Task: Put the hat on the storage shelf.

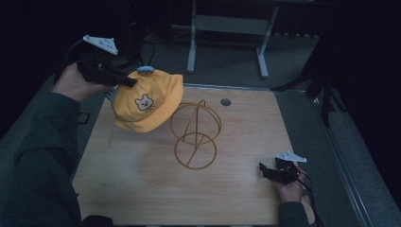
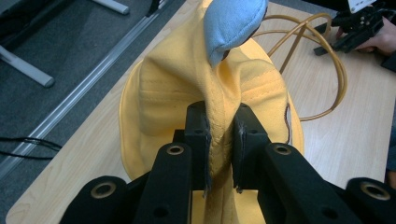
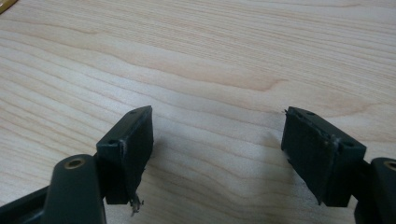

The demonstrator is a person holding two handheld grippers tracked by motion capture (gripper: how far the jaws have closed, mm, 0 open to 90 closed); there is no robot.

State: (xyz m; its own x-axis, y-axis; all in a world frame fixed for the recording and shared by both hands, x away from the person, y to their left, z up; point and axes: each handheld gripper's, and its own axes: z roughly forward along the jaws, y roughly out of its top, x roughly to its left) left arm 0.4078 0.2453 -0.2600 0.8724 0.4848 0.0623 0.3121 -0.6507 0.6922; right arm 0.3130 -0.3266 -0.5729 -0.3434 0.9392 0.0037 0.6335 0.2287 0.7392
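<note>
The yellow hat (image 1: 147, 100) hangs above the far left part of the wooden table (image 1: 142, 189), lifted clear of the surface, with a small bear face on the side turned toward the camera and a blue ear (image 2: 232, 24) at its crown. A fold of its fabric sits pinched between the jaws of the left gripper (image 2: 220, 140); in the left gripper view the two black pads press on the cloth from both sides, so this claw is clamped on the hat. The left hand (image 1: 74, 84) holds that gripper raised at the table's far left edge.

Just beside the hat, toward the table's middle, stands a wire stand (image 1: 195, 135) of golden rings. Its upper ring is near the hat's brim; whether they touch cannot be told.

The right gripper (image 1: 275, 173) rests low at the near right of the table, well apart from hat and stand, in the right hand (image 1: 291, 187). Its jaws stand wide apart with bare wood between them.
</note>
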